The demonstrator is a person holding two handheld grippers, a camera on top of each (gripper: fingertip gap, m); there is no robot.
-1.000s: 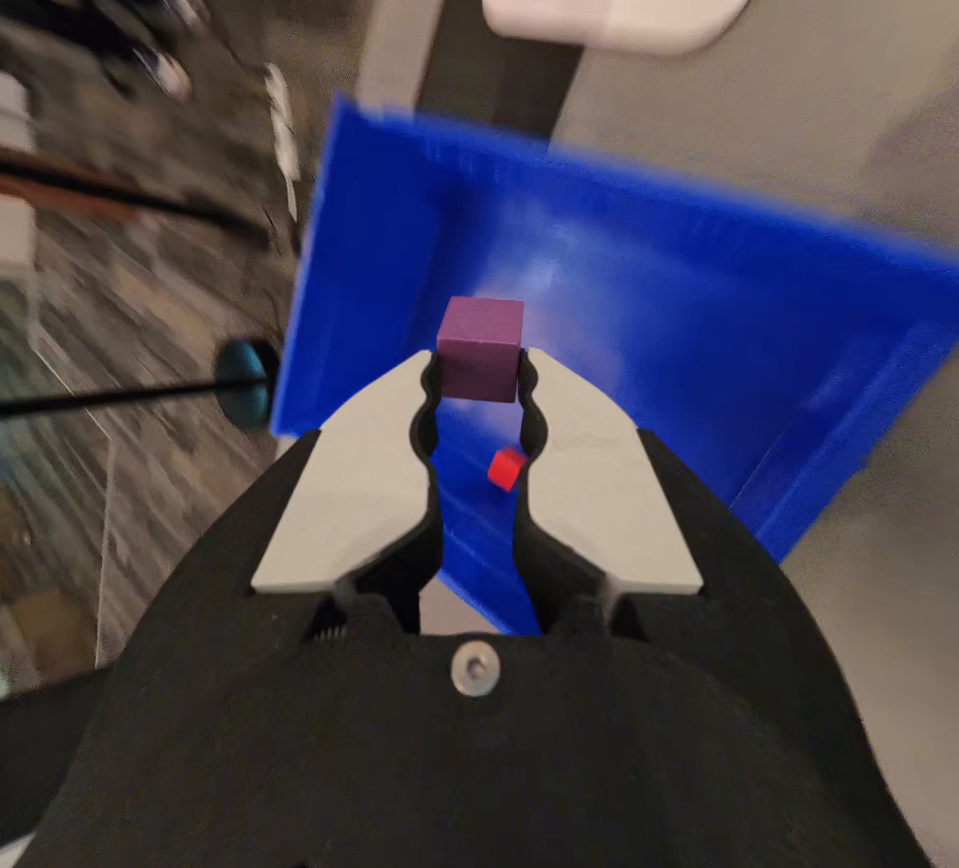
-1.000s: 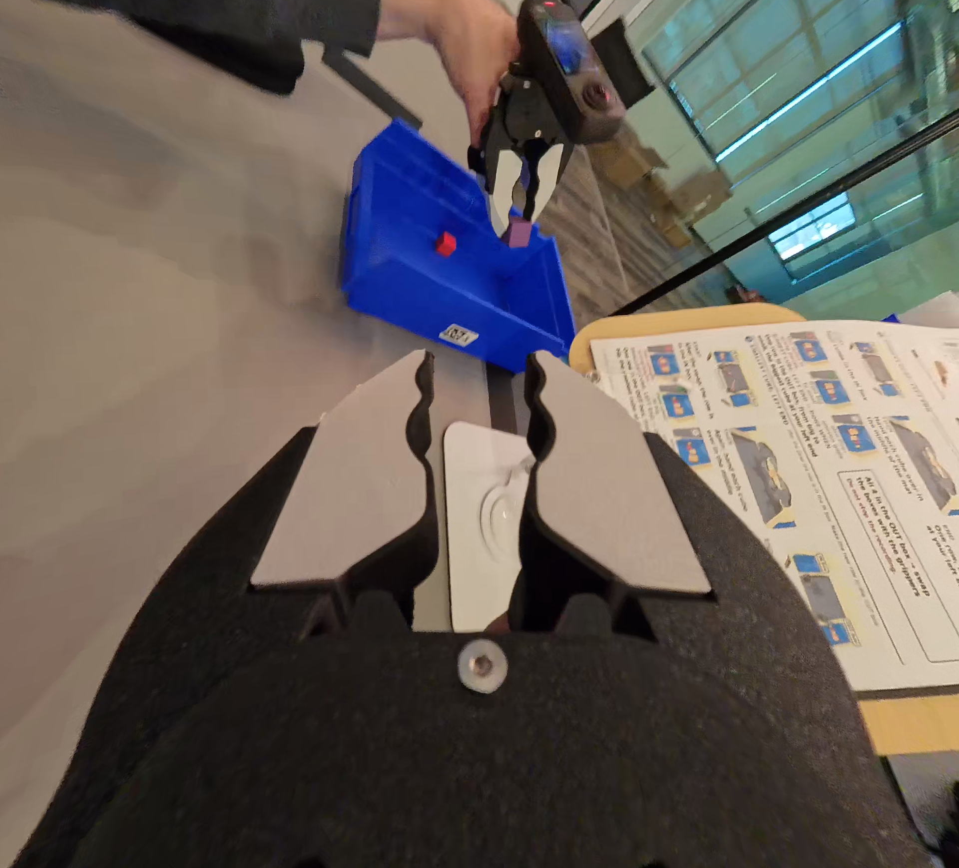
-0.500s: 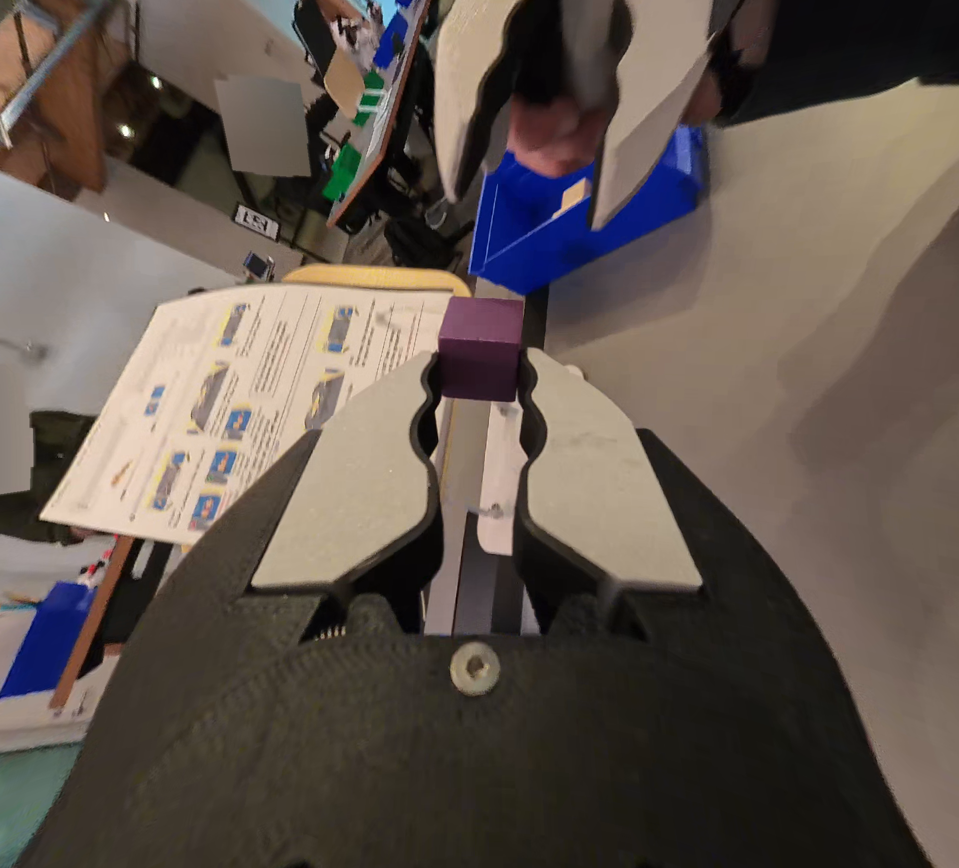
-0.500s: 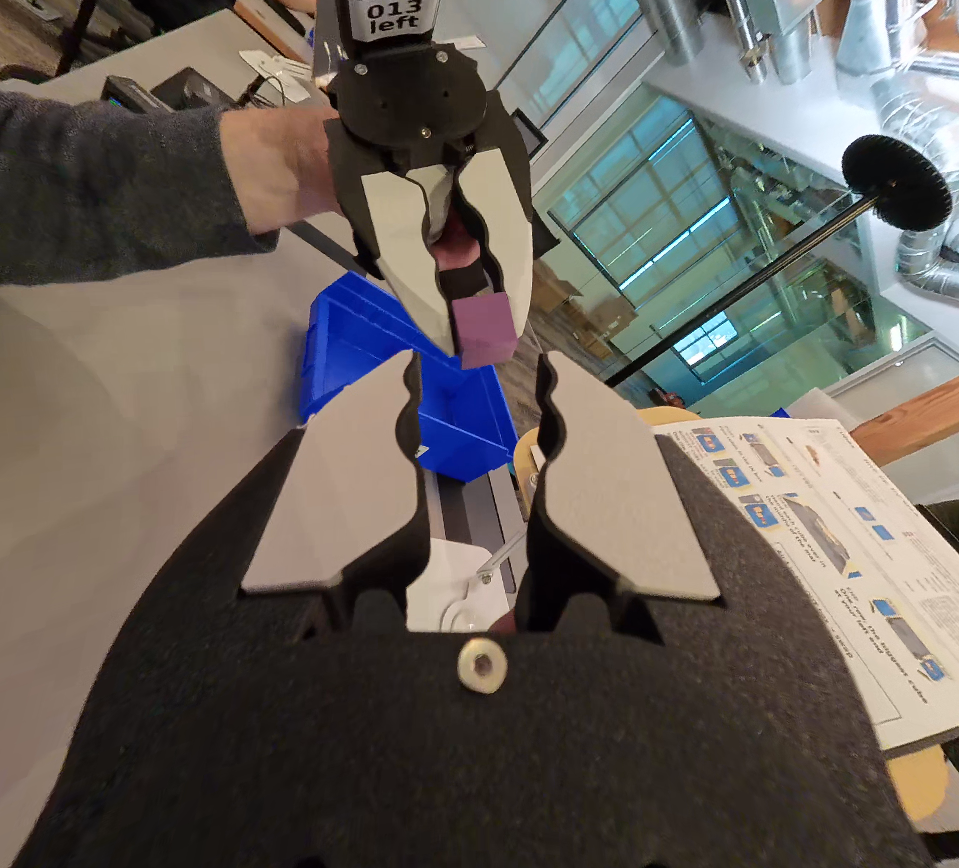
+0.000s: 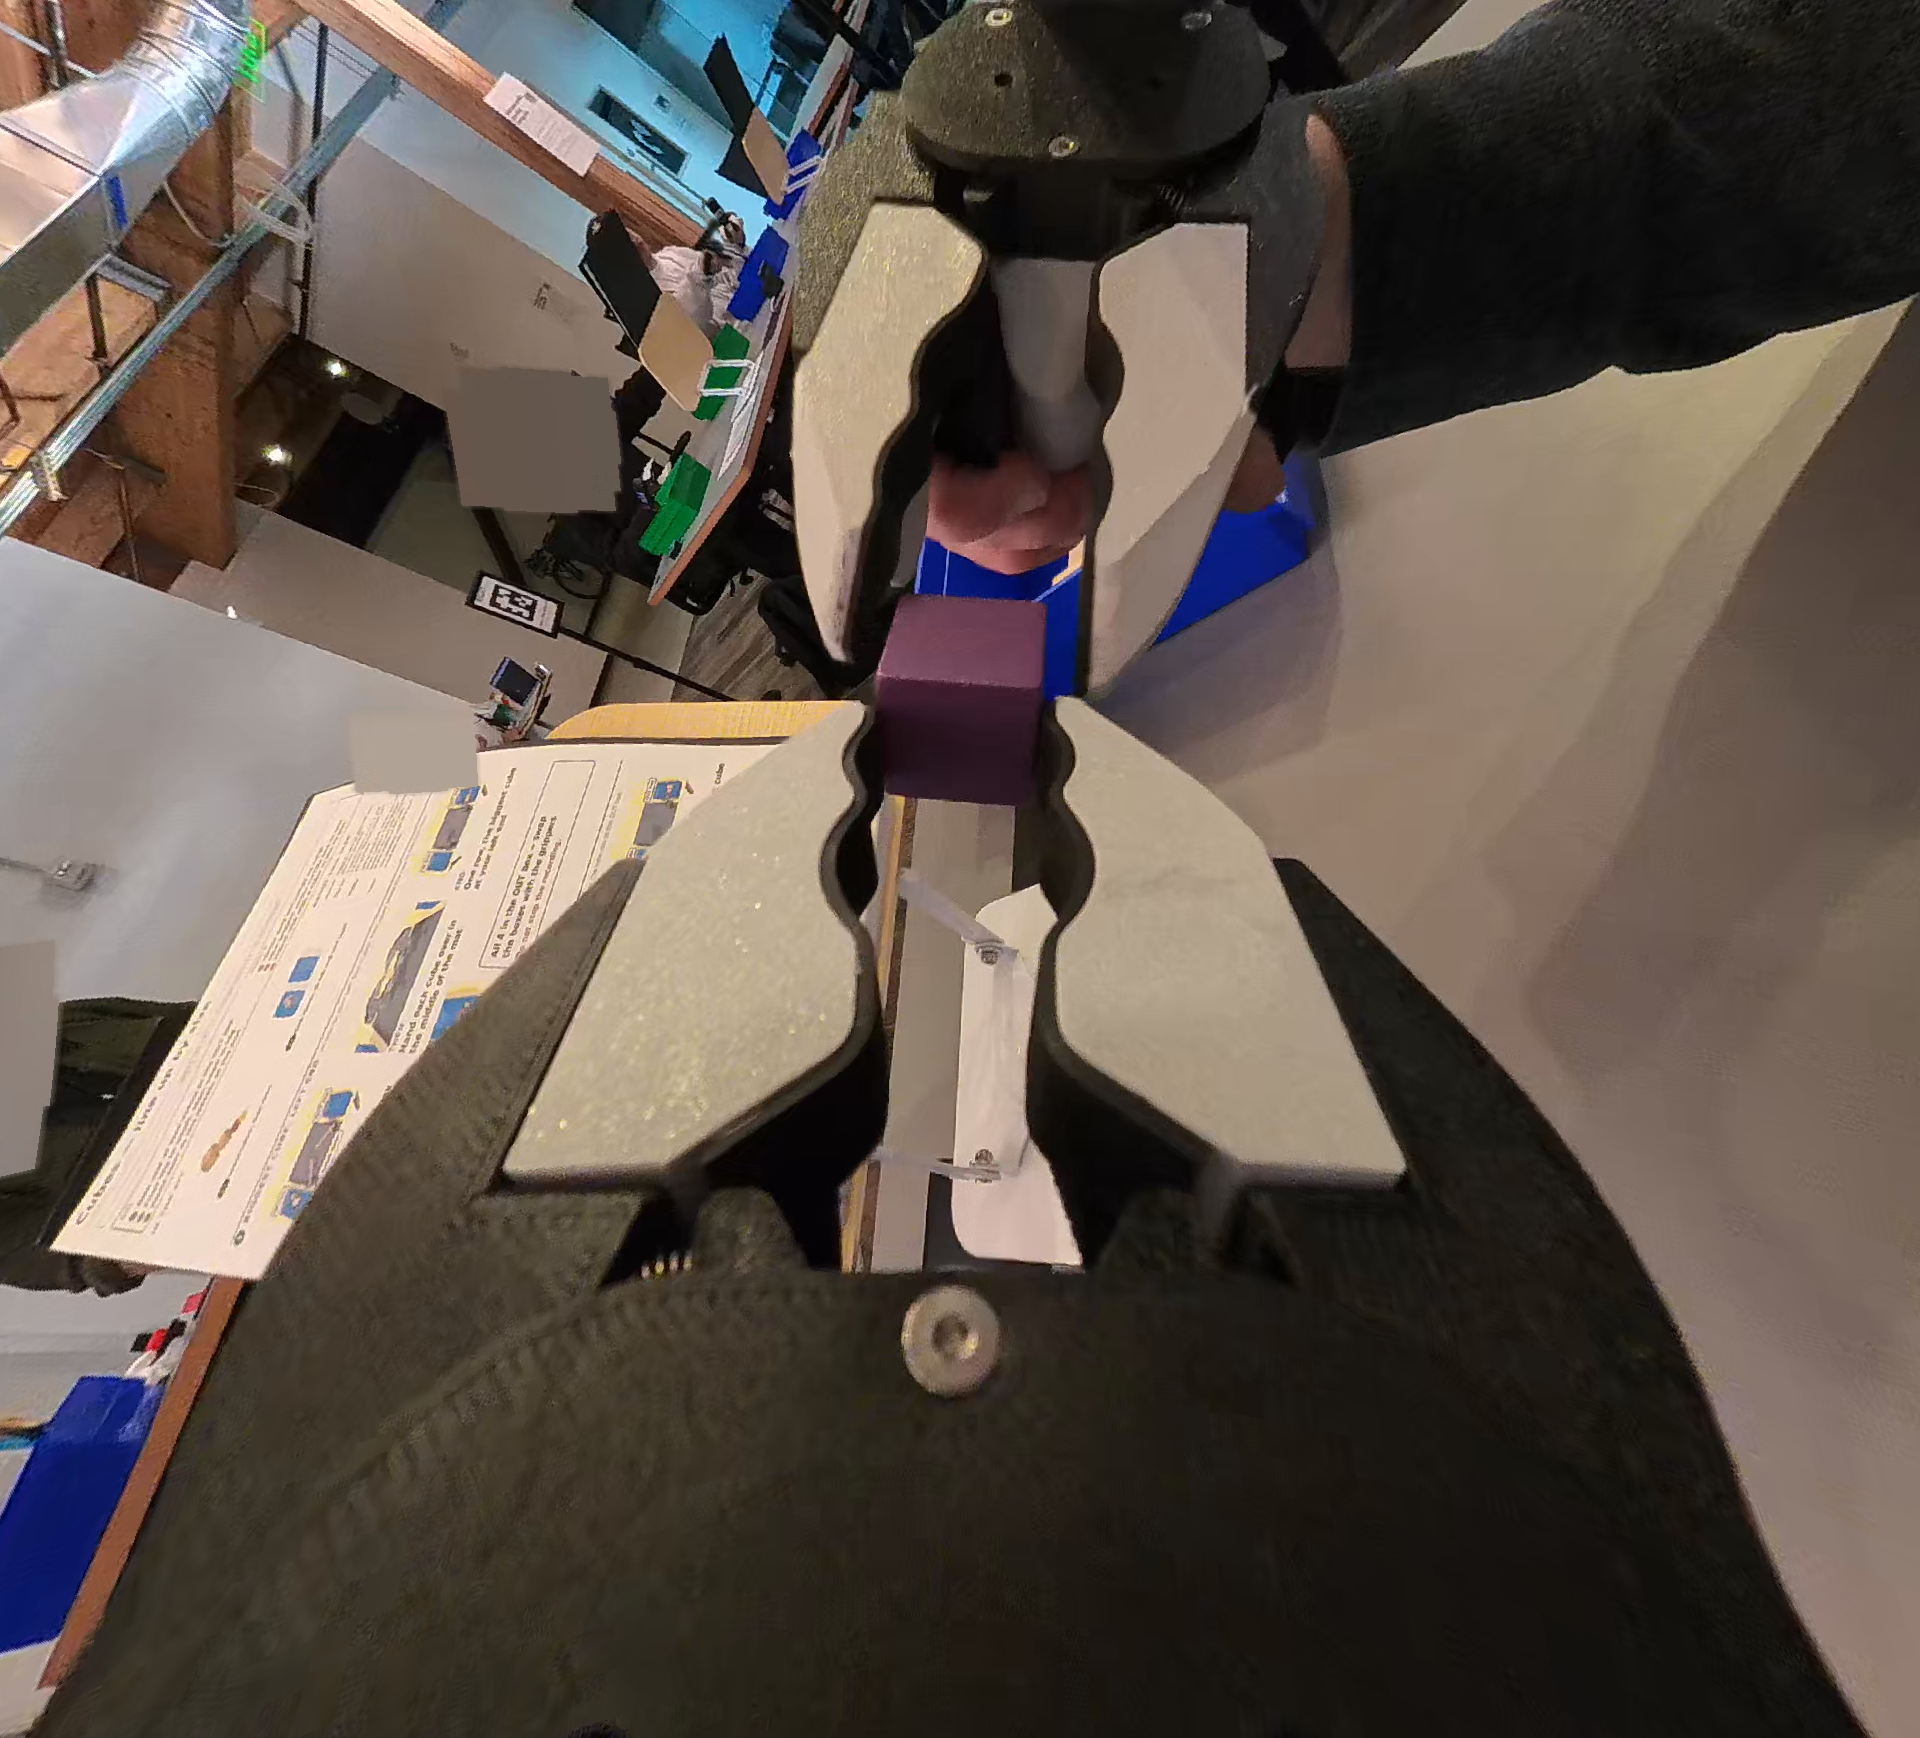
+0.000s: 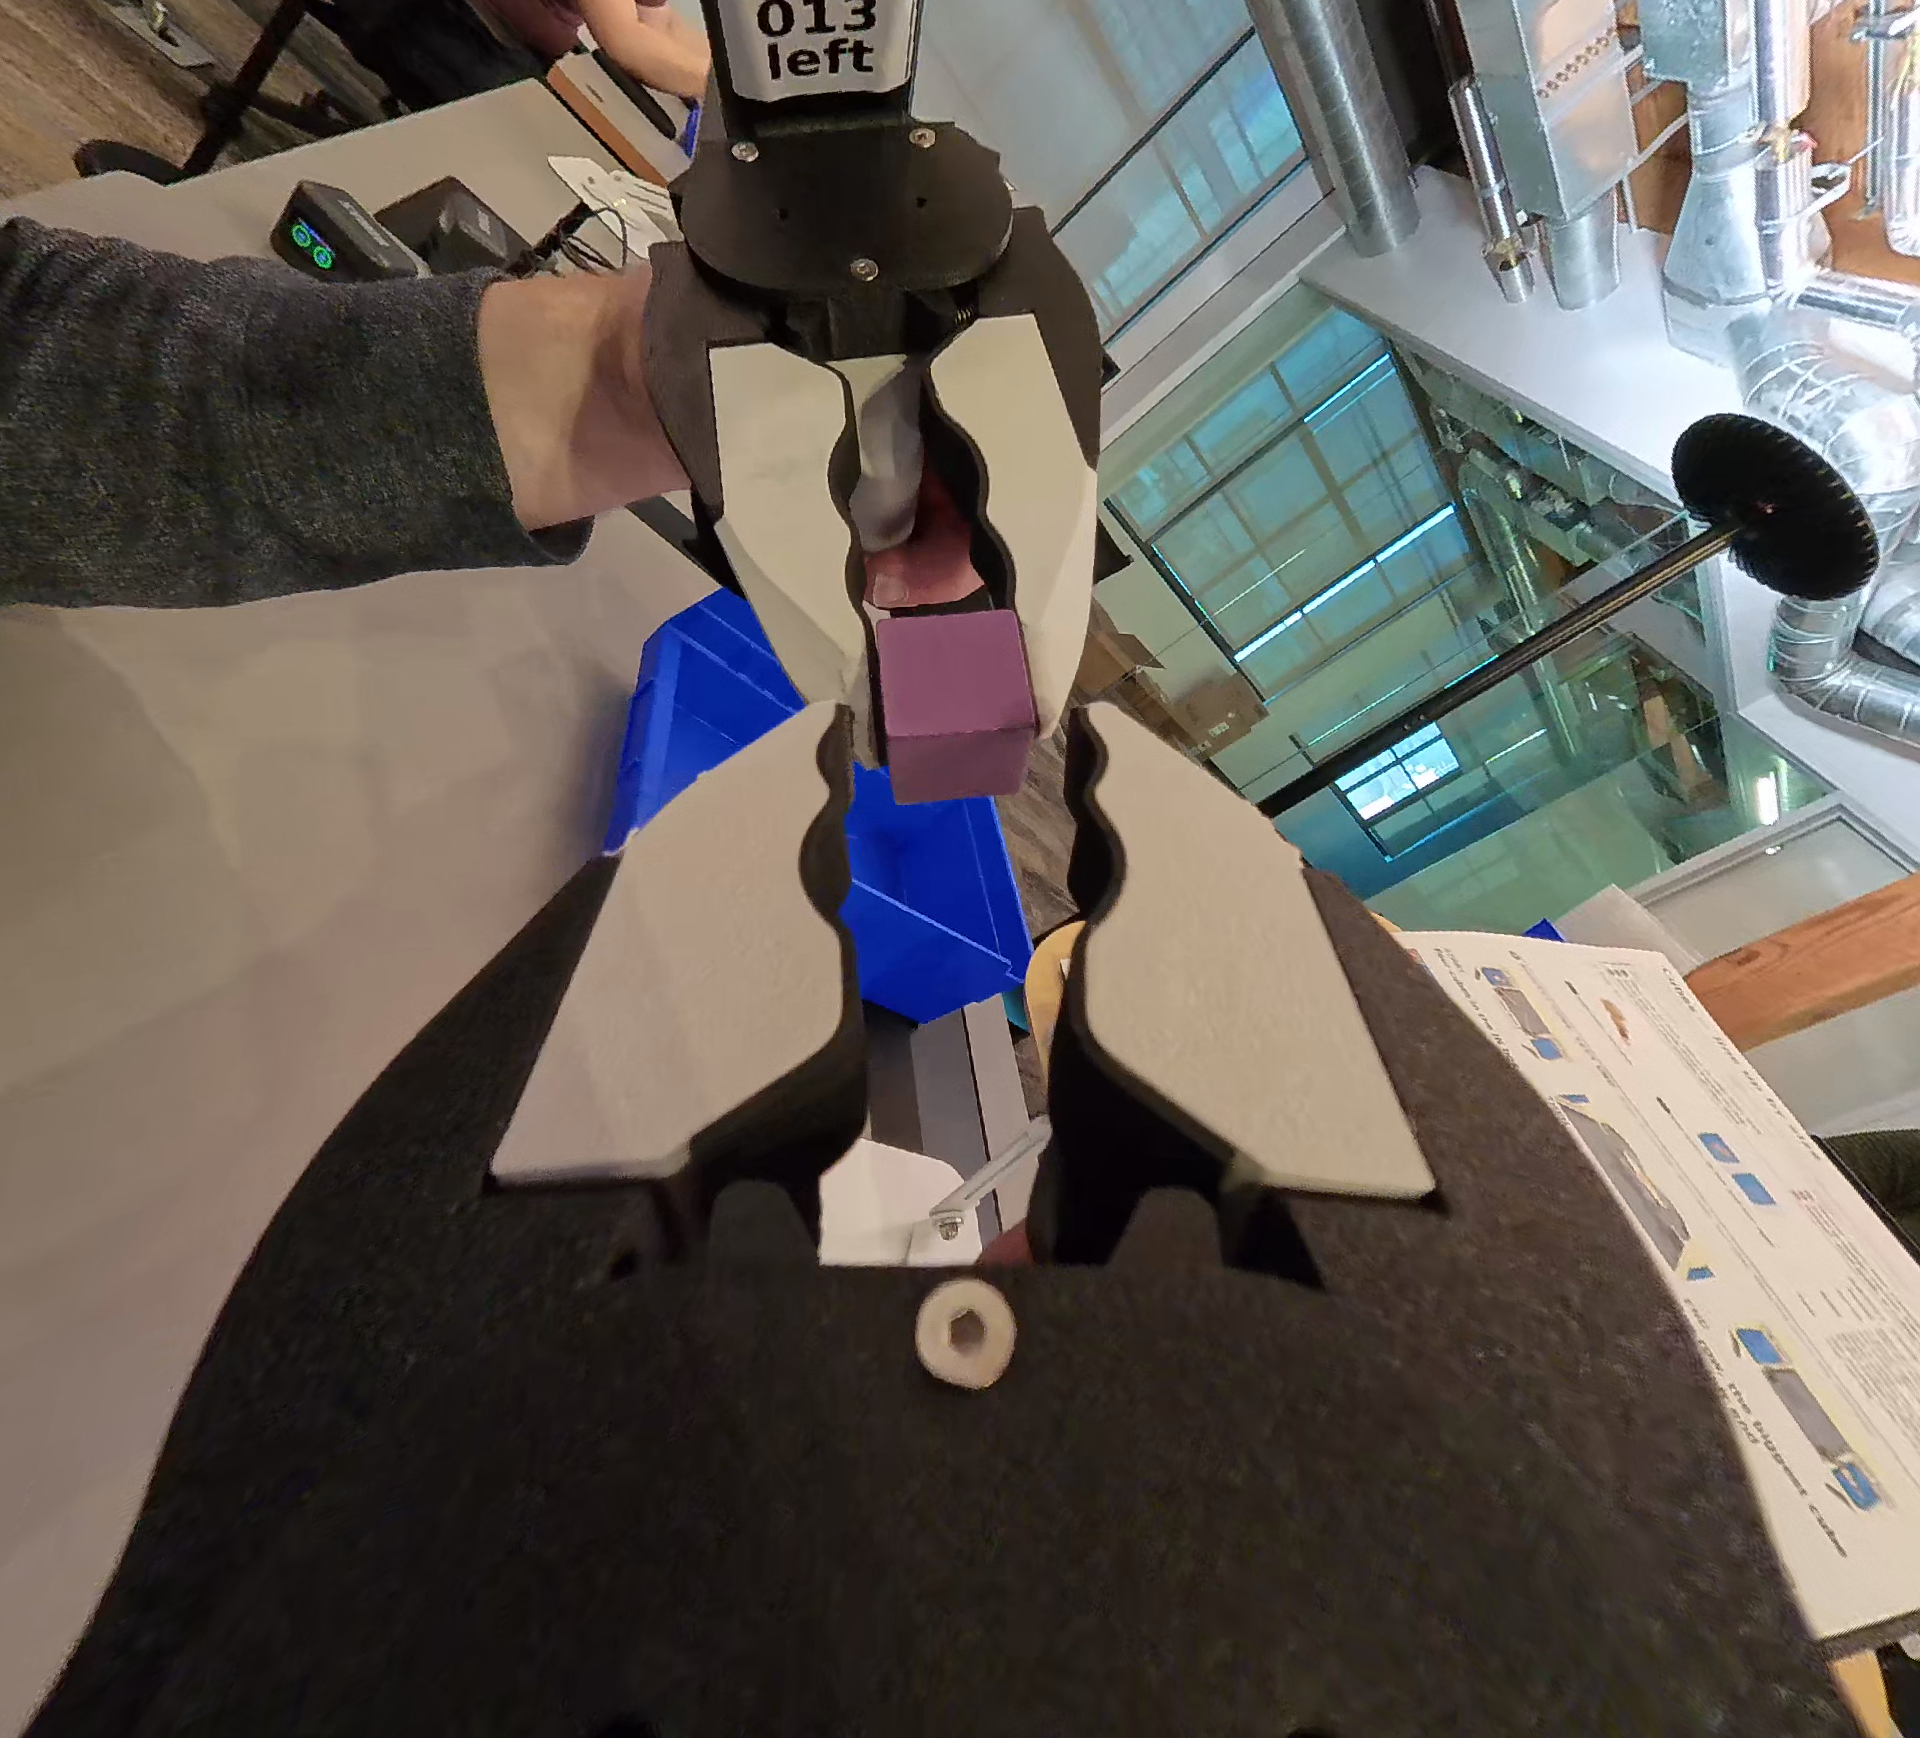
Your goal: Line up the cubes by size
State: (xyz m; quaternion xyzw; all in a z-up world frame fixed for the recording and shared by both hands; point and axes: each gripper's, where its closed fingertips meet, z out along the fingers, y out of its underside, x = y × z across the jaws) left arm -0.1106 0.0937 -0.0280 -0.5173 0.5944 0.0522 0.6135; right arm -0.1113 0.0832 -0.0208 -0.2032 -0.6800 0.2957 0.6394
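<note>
The left hand-held gripper (image 5: 961,732) is clamped on a purple cube (image 5: 961,712), both pads pressed against its sides, and holds it in the air above the grey worktop (image 5: 1558,857). The right hand-held gripper (image 6: 956,753) faces it tip to tip with its jaws spread wider than the cube; its fingertips (image 6: 821,743) flank the cube with a gap on each side, gripping nothing. A blue bin (image 6: 914,899) sits on the worktop behind, beside a printed instruction sheet (image 5: 343,961)
</note>
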